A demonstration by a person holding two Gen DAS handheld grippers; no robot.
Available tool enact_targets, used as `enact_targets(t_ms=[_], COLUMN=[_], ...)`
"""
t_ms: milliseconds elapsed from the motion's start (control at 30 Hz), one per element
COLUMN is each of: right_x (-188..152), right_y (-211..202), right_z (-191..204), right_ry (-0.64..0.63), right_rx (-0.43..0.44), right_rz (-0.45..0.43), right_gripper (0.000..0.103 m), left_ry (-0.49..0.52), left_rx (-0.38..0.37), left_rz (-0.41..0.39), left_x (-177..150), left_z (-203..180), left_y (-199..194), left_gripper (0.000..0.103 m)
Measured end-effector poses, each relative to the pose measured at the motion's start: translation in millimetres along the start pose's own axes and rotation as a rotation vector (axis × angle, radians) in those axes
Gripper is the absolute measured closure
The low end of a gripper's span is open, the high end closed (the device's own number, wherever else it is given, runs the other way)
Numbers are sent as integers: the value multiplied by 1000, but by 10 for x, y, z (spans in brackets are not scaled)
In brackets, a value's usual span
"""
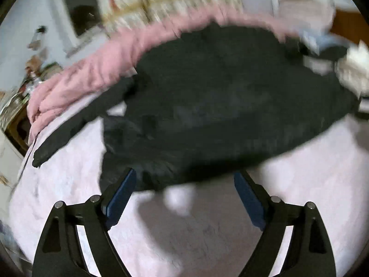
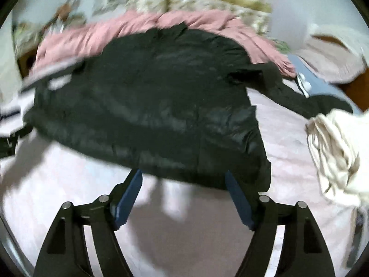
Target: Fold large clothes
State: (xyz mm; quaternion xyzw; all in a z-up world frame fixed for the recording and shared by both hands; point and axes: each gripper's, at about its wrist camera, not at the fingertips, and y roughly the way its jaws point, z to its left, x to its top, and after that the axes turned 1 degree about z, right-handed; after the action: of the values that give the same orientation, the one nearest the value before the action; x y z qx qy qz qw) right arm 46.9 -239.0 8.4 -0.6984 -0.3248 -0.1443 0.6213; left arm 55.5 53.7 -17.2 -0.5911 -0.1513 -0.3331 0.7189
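Note:
A large black padded jacket (image 1: pixel 207 92) lies spread on a bed covered with a pale pink sheet (image 1: pixel 207 230). One sleeve (image 1: pixel 69 127) stretches out to the left in the left wrist view. My left gripper (image 1: pixel 184 173) is open, its blue pads wide apart at the jacket's near hem and not pressing on it. In the right wrist view the same jacket (image 2: pixel 150 92) fills the middle, with a sleeve (image 2: pixel 288 94) reaching right. My right gripper (image 2: pixel 183 172) is also open, its tips at the near hem above the sheet (image 2: pixel 184 242). Both views are blurred.
A crumpled pink blanket (image 1: pixel 92 73) (image 2: pixel 138 25) lies along the far side of the bed. A cream cloth (image 2: pixel 341 150) (image 1: pixel 355 69) is bunched at the right. A blue-grey garment (image 2: pixel 316 80) lies behind the sleeve, and a striped cloth (image 2: pixel 13 108) at the left edge.

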Motion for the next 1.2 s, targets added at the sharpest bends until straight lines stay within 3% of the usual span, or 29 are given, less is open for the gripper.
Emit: enact_targets(t_ms=[100,200,267,333,400,467,500,533,600,833,1200], right_x=[3,23,36,50,52,48,44,37,27,-111,-696], right_y=[197,290,333,364,402,414,415,402,348,-84,-899], right_z=[36,49,64,63,19,8,-5,-7,-24,1,198], right_ry=[-43,-55,-64,-60,-41,-30,-24,-19,2,63,37], right_rx=[-69,-101,-115,-120,-110,-89,-84,-86,-84,-68,-45], right_rz=[83,81,74,60,45,34,31,26,8,-52,-76], right_gripper=[24,24,24,24,24,40,62,76,83,86,86], left_ry=[61,108,112,85,34,7,-5,-17,-41,-137,-135], left_rx=[49,124,132,114,71,74,75,71,63,76,75], left_rz=[14,-21,-35,-22,3,-2,-13,-23,-40,-70,-79], left_x=[58,156,198,210,209,177,162,148,123,-21,-556], left_z=[-77,-121,-118,-44,29,62,70,74,74,103,44], left_y=[141,234,297,392,468,461,438,405,322,-96,-809], left_gripper=[18,18,18,28,52,68,72,74,83,85,82])
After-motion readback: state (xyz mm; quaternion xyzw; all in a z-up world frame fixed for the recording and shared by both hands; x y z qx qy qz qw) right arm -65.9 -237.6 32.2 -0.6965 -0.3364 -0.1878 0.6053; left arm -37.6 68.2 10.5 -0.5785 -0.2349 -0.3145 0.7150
